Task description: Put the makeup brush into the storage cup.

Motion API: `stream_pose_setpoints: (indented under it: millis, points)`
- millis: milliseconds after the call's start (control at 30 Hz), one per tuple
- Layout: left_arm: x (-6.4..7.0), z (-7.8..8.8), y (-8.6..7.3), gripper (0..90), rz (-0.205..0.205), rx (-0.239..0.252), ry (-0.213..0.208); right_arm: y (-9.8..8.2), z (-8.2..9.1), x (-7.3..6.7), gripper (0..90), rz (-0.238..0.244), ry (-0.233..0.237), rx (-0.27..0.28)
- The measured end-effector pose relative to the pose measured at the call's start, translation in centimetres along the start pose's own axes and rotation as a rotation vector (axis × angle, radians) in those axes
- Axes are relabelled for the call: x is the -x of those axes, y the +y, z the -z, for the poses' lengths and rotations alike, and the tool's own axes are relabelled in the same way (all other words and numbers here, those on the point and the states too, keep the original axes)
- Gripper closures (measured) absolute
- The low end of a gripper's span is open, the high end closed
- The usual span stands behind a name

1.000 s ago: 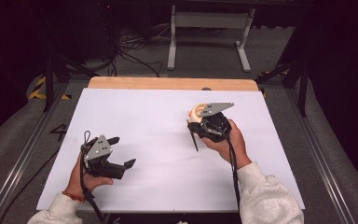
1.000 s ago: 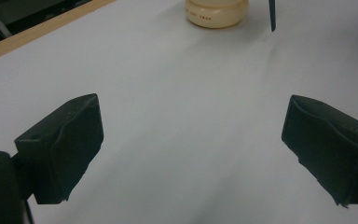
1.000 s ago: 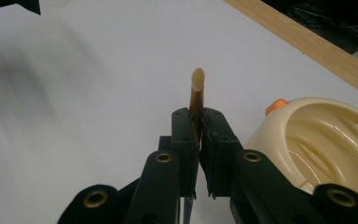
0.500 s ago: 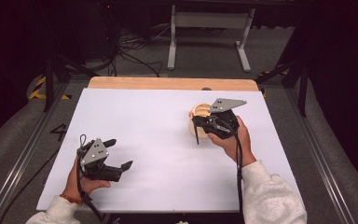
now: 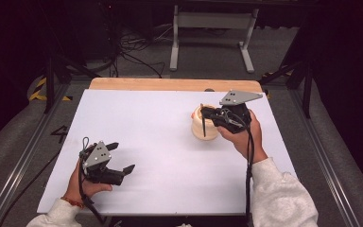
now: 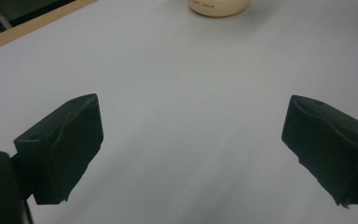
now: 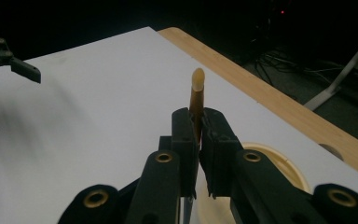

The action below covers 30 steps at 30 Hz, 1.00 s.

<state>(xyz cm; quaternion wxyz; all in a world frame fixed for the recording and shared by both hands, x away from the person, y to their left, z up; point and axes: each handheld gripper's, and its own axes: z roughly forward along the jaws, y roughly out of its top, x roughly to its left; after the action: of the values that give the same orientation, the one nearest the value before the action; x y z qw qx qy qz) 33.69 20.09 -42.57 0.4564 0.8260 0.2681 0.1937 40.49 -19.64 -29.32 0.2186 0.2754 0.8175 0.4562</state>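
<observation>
A low cream jar (image 5: 202, 126) stands on the white table top (image 5: 160, 123), right of the middle. My right gripper (image 5: 207, 113) hovers just over the jar's right side, shut on a thin brown stick (image 7: 196, 100) with a pale cream tip. The stick crosses in front of the jar in the high view. The jar's open rim (image 7: 286, 164) lies right below the right jaws. My left gripper (image 5: 122, 156) rests low at the near left, open with nothing between its fingers (image 6: 60, 144). The jar's base (image 6: 219, 5) shows far ahead of it.
The table's wooden far edge (image 5: 170, 84) runs behind the white sheet. A white metal stand (image 5: 212, 33) and cables sit on the dark floor beyond. Metal rails (image 5: 331, 161) flank the table.
My right gripper has moved right and a little farther away with the stick, ending over the jar. The left gripper has slid slightly toward the near left edge.
</observation>
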Motion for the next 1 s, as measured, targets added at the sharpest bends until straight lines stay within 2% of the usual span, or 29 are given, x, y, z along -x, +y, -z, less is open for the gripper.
stream_pose_setpoints:
  millis: [433,700,1000]
  points:
    - [-0.1,0.1,-0.1,5.9,0.003,0.005,-0.005,1.3,0.4,0.2,84.3,-0.003,-0.001,0.039]
    - [-0.1,0.2,0.0,5.9,0.005,0.005,-0.009,2.3,1.3,0.6,84.3,0.012,-0.034,0.062]
    - [-0.1,0.1,-0.1,5.7,0.005,-0.005,-0.003,2.9,1.7,1.7,84.3,0.000,-0.065,0.081]
